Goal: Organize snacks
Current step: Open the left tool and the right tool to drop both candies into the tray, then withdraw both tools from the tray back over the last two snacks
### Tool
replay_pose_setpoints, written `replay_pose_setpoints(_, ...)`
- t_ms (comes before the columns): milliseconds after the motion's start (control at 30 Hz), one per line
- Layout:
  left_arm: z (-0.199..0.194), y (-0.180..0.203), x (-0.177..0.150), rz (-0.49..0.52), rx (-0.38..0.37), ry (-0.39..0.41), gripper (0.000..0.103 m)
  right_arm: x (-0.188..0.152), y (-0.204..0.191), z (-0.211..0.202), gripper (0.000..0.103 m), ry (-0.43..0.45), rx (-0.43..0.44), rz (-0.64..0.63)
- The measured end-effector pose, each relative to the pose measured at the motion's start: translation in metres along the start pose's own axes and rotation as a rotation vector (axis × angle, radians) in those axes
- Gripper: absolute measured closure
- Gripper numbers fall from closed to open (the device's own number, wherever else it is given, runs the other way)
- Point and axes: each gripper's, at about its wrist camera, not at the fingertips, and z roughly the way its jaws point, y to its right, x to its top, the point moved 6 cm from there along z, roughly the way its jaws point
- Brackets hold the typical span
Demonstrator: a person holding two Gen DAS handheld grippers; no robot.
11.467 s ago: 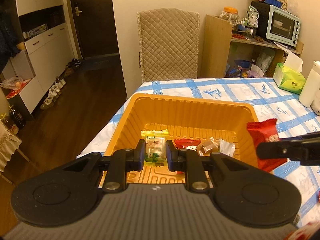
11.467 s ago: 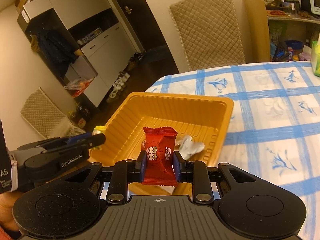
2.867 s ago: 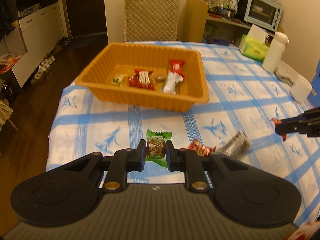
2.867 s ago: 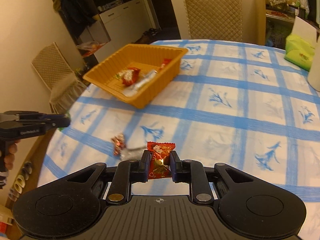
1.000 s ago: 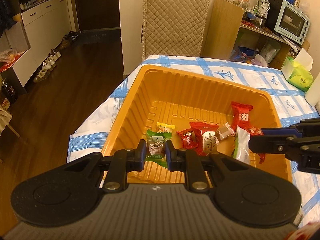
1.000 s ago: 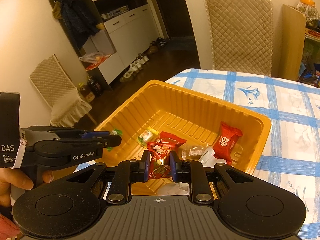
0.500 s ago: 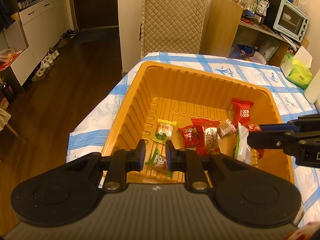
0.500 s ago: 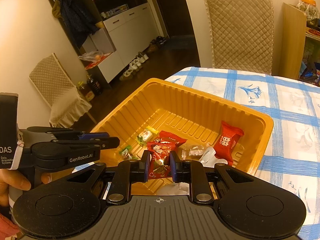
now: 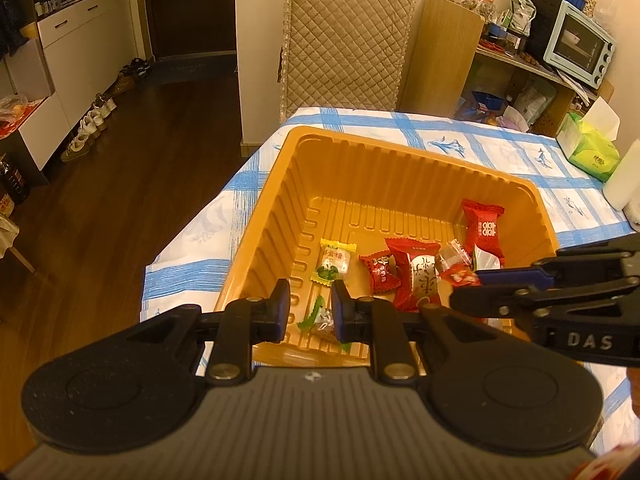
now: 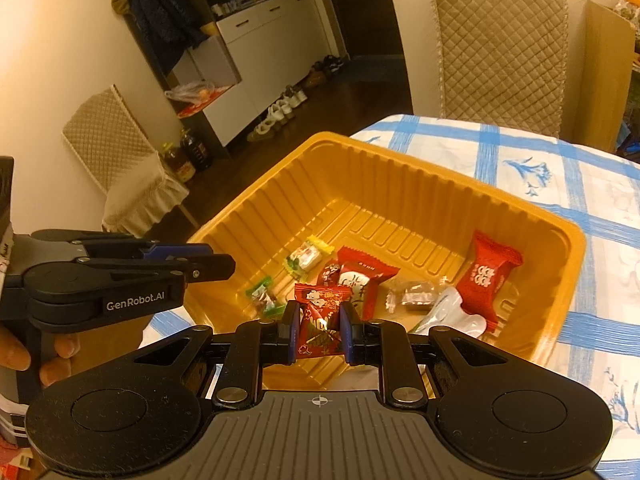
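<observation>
- Desk (image 9: 500, 152) under a blue-checked white cloth carries the ribbed orange plastic tray (image 9: 352, 184) holding 7 wrapped snacks.
- Right claw (image 10: 319, 330) pinches a red patterned candy packet (image 10: 320, 320) above the tray.
- Left claw (image 9: 306, 312) is pressed nearly together, empty, over a small green-wrapped candy (image 9: 320, 320) on the tray floor.

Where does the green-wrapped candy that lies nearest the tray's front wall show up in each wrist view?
Left wrist view: green-wrapped candy at lower centre, on the floor of the orange tray, seen between the left gripper's fingers.
Right wrist view: same candy left of centre, just beyond the left gripper.
Shared landmark: the yellow-wrapped candy just beyond it.
</observation>
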Motion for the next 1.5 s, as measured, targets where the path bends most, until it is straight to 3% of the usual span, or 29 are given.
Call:
replay_pose_setpoints(300, -0.002, -0.003, -0.003, -0.004, 0.001, -0.004, 0.081, 0.002, -0.005, 0.013, 0.079, -0.005, 0.011, -0.012)
replay_pose_setpoints(400, -0.004, -0.003, -0.004, -0.004, 0.003, -0.002, 0.08, 0.001, -0.005, 0.011, 0.047, 0.005, -0.001, -0.014)
replay_pose_setpoints(433, -0.005, -0.003, -0.005, -0.005, 0.003, -0.003, 0.08, 0.001, -0.005, 0.008, 0.044, 0.021, -0.007, -0.014)
replay_pose_setpoints(600, -0.011, -0.001, -0.008, 0.0, 0.003, 0.001, 0.076, -0.002, -0.004, 0.0, 0.043, 0.02, -0.025, -0.028)
replay_pose_setpoints(800, -0.022, 0.005, -0.009, 0.009, 0.004, 0.012, 0.066, -0.009, 0.0, -0.014, 0.034, 0.03, -0.049, -0.019)
replay_pose_setpoints(1067, -0.041, 0.018, -0.015, 0.014, 0.01, 0.032, 0.045, -0.017, 0.005, -0.044, 0.022, 0.075, -0.084, 0.001)
replay_pose_setpoints(1267, -0.065, 0.027, -0.02, 0.011, 0.015, 0.061, 0.036, -0.025, 0.006, -0.071, 0.015, 0.112, -0.108, 0.008)
replay_pose_setpoints(1500, -0.098, 0.044, -0.031, 0.006, 0.021, 0.091, 0.03, -0.041, 0.008, -0.108, 0.012, 0.149, -0.114, 0.023)
